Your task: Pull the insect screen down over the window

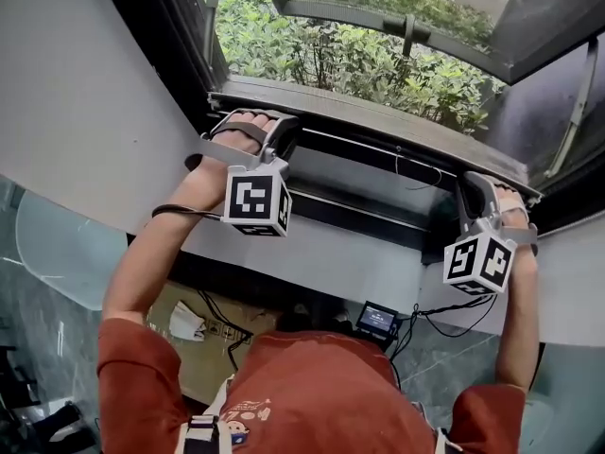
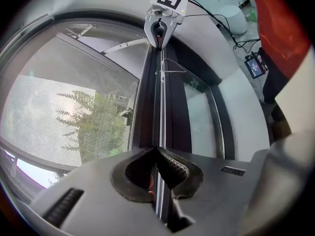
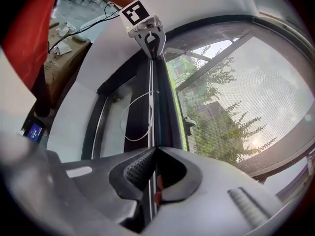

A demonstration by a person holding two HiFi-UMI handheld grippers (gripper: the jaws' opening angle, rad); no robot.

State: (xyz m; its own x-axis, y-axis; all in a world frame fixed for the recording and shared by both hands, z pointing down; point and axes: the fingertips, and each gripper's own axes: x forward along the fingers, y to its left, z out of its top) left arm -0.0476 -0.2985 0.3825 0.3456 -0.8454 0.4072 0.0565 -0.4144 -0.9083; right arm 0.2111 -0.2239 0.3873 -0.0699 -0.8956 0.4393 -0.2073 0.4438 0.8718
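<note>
In the head view, the left gripper (image 1: 282, 132) meets the pull bar (image 1: 378, 119) of the insect screen (image 1: 340, 60) near the bar's left end, and the right gripper (image 1: 473, 191) meets it near the right end. The bar runs across the window, just above the dark lower frame (image 1: 378, 218), with green foliage beyond it. In the left gripper view, the jaws are pressed together on the bar's thin edge. The mesh lies to the left of the bar, and the right gripper is at its far end. In the right gripper view, the jaws likewise pinch the bar's edge. The mesh lies to the right, and a white cord (image 3: 129, 124) loops beside the bar.
</note>
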